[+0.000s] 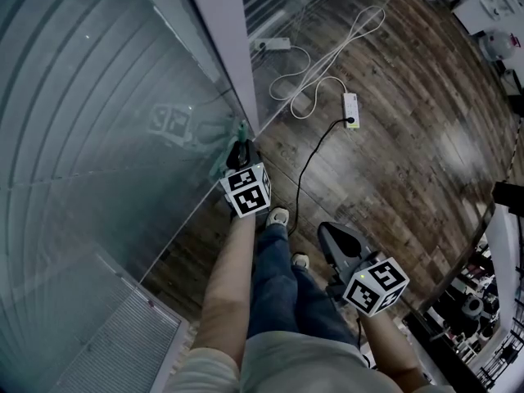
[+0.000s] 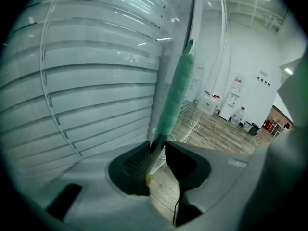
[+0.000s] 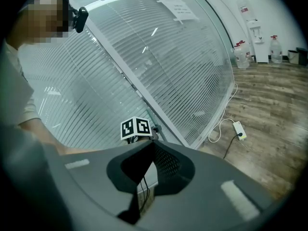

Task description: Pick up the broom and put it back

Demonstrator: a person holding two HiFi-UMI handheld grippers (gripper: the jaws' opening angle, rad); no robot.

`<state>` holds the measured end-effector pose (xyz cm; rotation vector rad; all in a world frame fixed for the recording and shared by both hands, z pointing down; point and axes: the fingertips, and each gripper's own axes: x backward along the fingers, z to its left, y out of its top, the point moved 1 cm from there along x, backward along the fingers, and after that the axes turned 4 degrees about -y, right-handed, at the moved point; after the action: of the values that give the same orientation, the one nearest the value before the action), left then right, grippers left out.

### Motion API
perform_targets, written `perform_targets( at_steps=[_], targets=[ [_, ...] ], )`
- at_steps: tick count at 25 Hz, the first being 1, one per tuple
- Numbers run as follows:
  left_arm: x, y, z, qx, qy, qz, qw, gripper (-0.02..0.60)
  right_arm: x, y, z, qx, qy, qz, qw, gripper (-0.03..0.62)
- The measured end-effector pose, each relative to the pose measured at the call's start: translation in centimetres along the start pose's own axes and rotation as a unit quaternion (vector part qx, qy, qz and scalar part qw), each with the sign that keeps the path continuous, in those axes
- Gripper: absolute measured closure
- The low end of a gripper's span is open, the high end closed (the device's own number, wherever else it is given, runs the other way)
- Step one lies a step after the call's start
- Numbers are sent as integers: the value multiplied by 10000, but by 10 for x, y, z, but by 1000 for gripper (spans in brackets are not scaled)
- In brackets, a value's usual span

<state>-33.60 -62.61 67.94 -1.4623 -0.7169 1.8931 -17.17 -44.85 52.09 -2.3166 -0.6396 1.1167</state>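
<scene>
The broom shows only as a green handle [image 2: 176,88], standing steeply against the grey frame of the glass wall; its head is hidden. My left gripper [image 2: 158,146] is shut on the handle's dark lower part, which fills the gap between the fingertips. From the head view, the left gripper [image 1: 239,149] sits at the foot of the frame with the green handle [image 1: 241,129] just beyond it. My right gripper [image 1: 329,232] hangs lower right, beside my legs, away from the broom. Seen along its own jaws, the right gripper [image 3: 153,144] is shut with nothing in it.
A glass wall with blinds [image 1: 98,137] and its grey frame [image 1: 225,39] fill the left. On the wooden floor lie a power strip [image 1: 350,109], a white cable [image 1: 327,64] and a black cable [image 1: 307,170]. My shoes [image 1: 278,217] stand below the left gripper. Water bottles [image 2: 211,102] stand far off.
</scene>
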Motion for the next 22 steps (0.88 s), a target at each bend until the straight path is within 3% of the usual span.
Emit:
perform_targets(
  at_steps=[22],
  targets=[
    [-13, 6, -4, -13, 94, -2, 10000, 476, -4, 3, -4, -129, -63, -51, 9999, 586]
  ],
)
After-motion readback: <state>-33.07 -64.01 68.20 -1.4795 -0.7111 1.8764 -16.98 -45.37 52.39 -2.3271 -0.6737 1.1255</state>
